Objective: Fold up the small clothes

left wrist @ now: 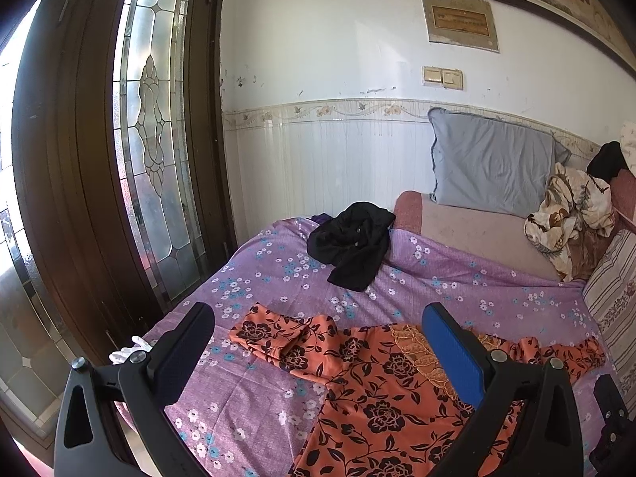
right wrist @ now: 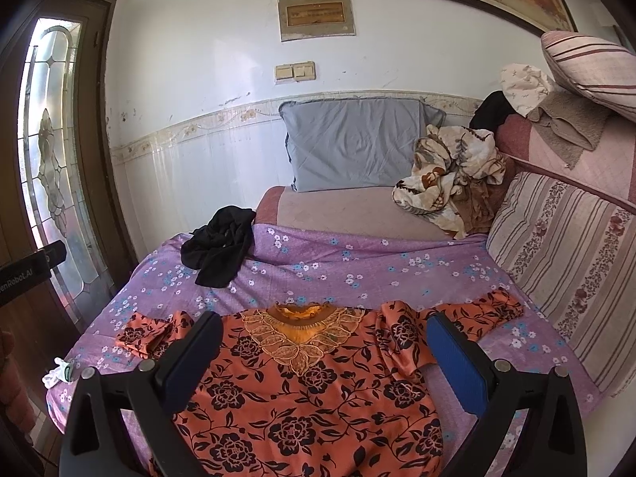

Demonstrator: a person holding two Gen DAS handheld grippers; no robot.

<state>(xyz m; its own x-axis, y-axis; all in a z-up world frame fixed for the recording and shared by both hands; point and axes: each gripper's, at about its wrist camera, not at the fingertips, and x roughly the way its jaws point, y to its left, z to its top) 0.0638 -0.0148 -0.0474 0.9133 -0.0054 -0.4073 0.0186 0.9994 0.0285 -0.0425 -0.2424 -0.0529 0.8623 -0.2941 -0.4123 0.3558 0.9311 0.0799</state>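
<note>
A: Where's the orange floral top (right wrist: 302,393)?

B: Spread face up on the purple bedsheet (right wrist: 357,274), neckline toward the wall, both sleeves out to the sides. The left gripper (left wrist: 318,357) and the right gripper (right wrist: 324,361) hover above it, fingers wide apart, holding nothing.

A: What could spoil the fold?

B: The fabric looks thin and slippery, so I'd guess a pinch could catch the sheet beneath too and drag it. The left sleeve (left wrist: 274,334) is already bunched; folding over that would probably leave a lump.

A: Room to work?

B: Fair. The bed's left edge sits near that sleeve, so cloth pulled that way might slide off. The black garment (right wrist: 218,246) lies well apart, farther up, and the striped cushion (right wrist: 564,254) hems in the right side, near the other sleeve.
</note>
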